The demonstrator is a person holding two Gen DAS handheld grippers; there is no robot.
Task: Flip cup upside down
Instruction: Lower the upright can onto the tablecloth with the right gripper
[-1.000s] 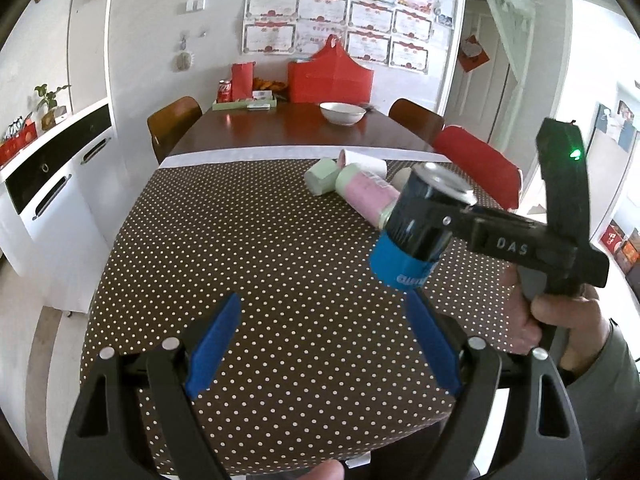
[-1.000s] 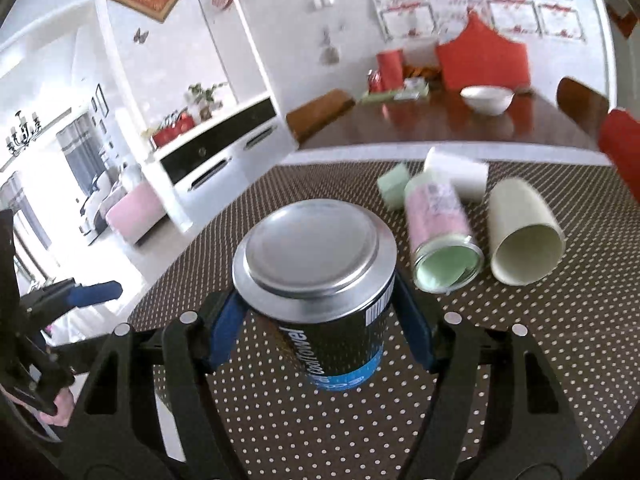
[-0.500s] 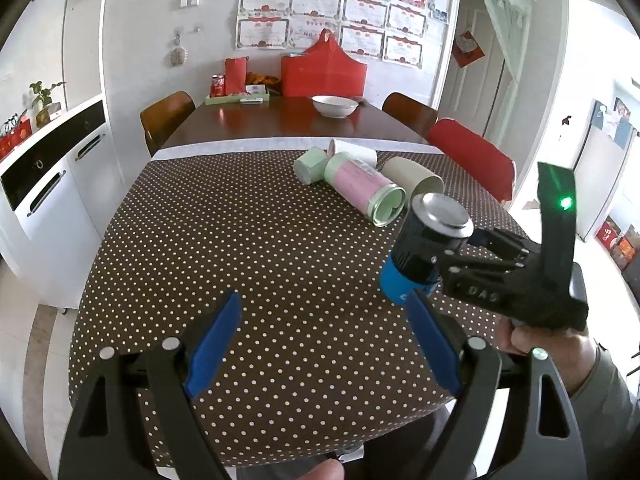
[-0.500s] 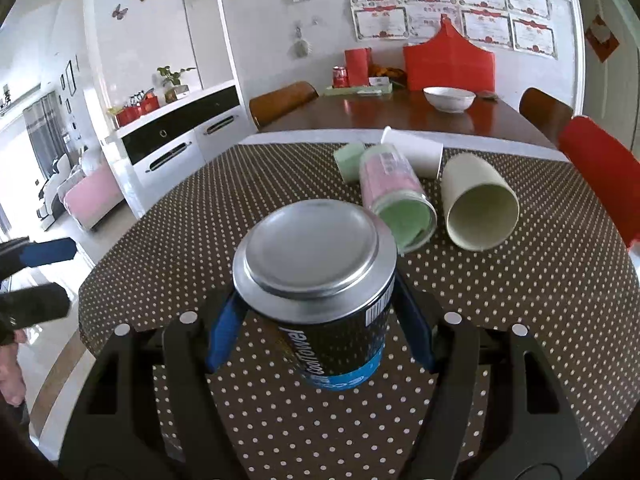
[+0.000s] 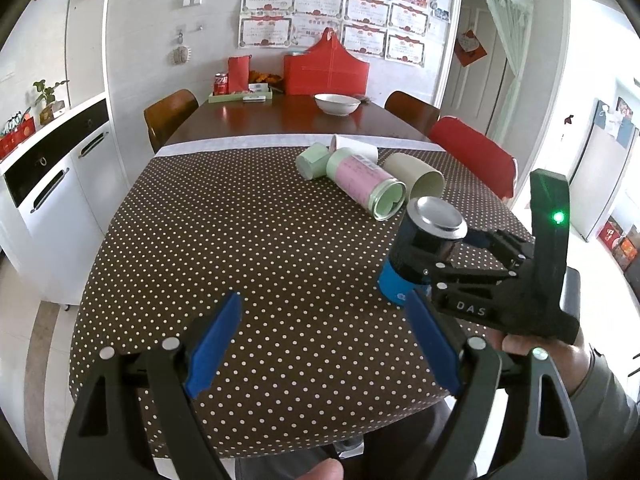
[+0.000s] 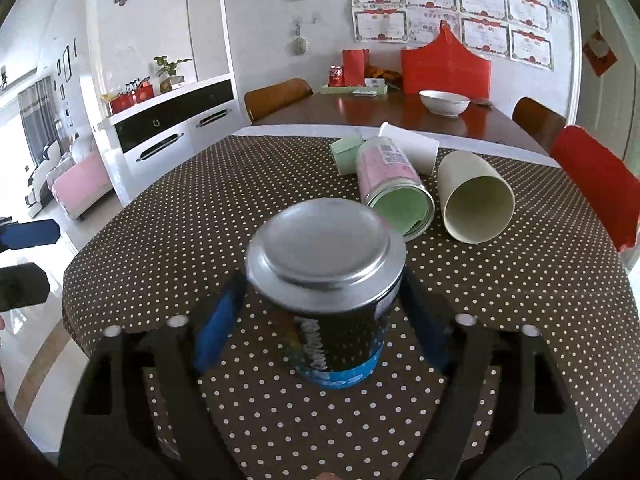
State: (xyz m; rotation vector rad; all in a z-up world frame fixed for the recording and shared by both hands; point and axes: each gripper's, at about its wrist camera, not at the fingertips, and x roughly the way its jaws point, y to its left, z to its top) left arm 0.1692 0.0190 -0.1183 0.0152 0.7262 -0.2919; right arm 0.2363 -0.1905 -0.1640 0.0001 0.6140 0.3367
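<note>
While the left gripper point(image 5: 320, 344) hangs spread wide w/ nothing between its blue pads, the right gripper point(image 6: 324, 316) is clamped on the black/blue cup point(image 6: 332, 292), metal base up, blue end at or just above the dotted tablecloth point(image 6: 160, 220). Farther, at 1 o'clock: pink can point(image 6: 390, 178) & cream cup point(image 6: 476, 196) on their sides.

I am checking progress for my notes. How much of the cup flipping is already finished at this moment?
Done: the black cup is turned over, its metal bottom up and printed text upside down. In hand: the right gripper holds it just above the dotted tablecloth; the left gripper is open and empty. Left: set the cup down and release it.
</note>
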